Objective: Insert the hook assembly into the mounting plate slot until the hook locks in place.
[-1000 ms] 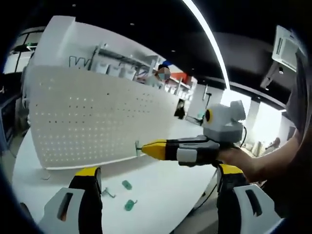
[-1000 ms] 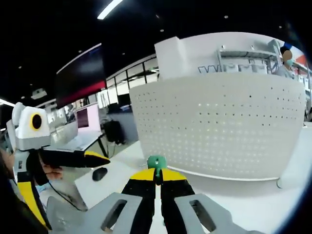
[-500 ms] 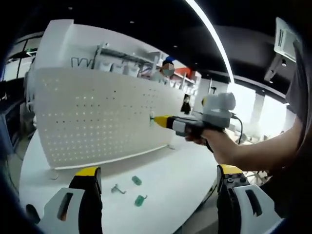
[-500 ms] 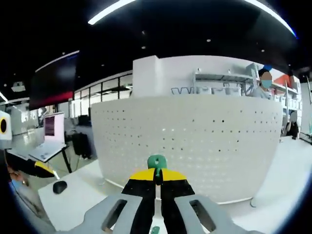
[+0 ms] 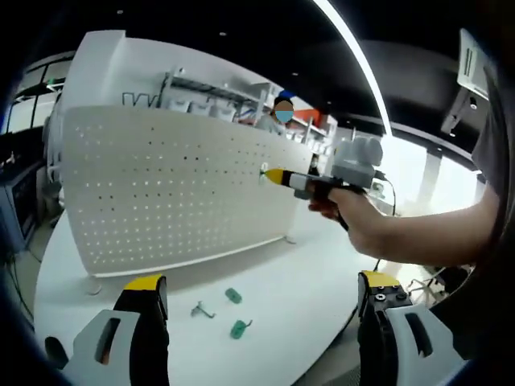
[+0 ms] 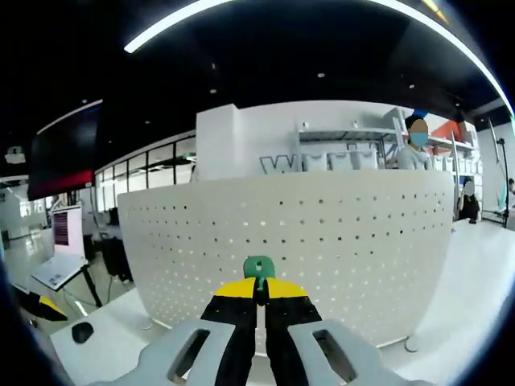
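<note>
Pinching green hook (image 6: 259, 267), right claw (image 6: 259, 291) facing pegboard (image 6: 322, 241), left claw (image 5: 261, 293) spread, loose hooks (image 5: 233, 314) on table (image 5: 306, 297)

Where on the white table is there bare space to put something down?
The white table lies bare between the white perforated board and its near edge, right of the two small green hook pieces and the small metal hook. Those three crowd the patch ahead of the left gripper. The right gripper holds a green hook at the board.

A white table (image 5: 298, 281), shelving (image 6: 338, 153) behind, a computer mouse (image 6: 81, 331).
</note>
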Demonstrator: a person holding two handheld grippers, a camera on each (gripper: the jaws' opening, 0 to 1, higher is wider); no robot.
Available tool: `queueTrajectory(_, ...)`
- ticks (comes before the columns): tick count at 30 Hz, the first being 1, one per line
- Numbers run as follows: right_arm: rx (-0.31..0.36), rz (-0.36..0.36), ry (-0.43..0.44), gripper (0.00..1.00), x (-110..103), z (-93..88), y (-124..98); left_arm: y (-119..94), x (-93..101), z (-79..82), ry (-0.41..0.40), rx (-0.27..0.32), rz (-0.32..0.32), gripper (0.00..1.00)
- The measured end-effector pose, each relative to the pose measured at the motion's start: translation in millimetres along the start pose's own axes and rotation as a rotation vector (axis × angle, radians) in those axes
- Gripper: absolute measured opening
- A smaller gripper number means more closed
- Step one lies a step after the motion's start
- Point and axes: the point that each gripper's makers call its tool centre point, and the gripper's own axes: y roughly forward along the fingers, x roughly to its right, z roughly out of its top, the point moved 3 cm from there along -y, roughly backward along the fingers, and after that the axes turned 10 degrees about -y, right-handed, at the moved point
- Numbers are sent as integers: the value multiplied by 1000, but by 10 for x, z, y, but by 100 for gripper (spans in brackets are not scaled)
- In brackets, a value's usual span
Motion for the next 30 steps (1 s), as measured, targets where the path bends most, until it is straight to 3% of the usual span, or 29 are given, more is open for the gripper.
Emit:
queueTrajectory(9,7,-14,7,0,28,-8,185,40,-9,-1,2,-7,-3,100)
queueTrajectory(19,58,-34,5,0,130,186,508,36,-92,11,1,-9,14,100)
queueTrajectory(30,90,-59,3,0,279,299,706,75,-158,19,-8,-12,24,100)
